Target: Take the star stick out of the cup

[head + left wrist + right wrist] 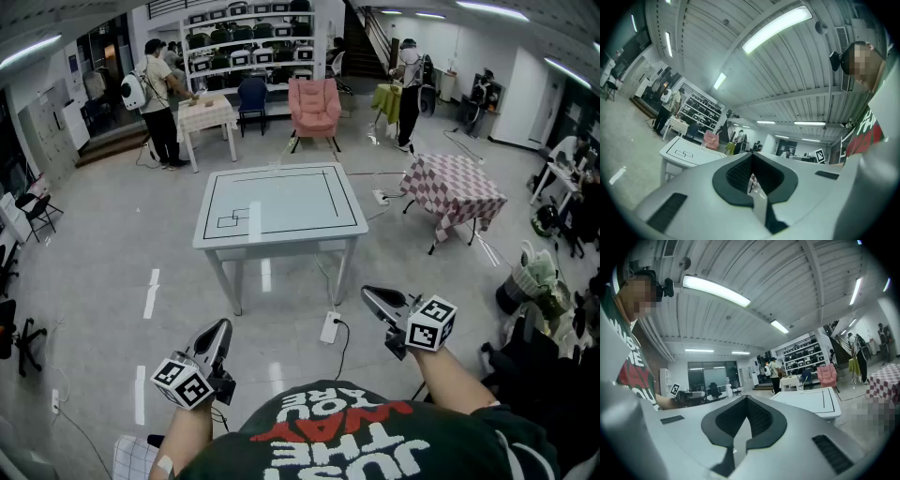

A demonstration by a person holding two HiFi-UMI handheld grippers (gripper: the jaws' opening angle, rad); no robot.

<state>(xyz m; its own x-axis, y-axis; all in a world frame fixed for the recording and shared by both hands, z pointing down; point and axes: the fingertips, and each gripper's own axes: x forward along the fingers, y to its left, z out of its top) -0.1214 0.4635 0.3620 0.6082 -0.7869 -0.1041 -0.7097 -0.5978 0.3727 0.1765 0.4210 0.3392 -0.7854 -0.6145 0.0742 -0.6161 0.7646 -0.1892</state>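
I am looking down at the white table (281,236), which is standing out on the shiny floor (112,253), well apart from both claws. Both claws are hanging low, close to the person's dark shirt (375,441).

The left gripper (222,327) is pointing up and a little to the right. In the left gripper view, the left gripper (751,159) is pressing its two jaws together. Only a thin slit is showing between the dark pads (736,176), and nothing is sitting in it.

The right gripper (369,293) is pointing up and to the left. In the right gripper view, the right gripper (746,401) is pressed together too, and it is pinching nothing.

A small clear thing (800,388) is standing at the far edge of the white table (811,404). It is too small for me to tell if it is the cup, and I cannot make out the star stick.

Behind the table, a pink armchair (315,105) is standing. To the right, a small table with a checked cloth (455,187) is standing. A person with a backpack (155,94) is standing far off on the left.
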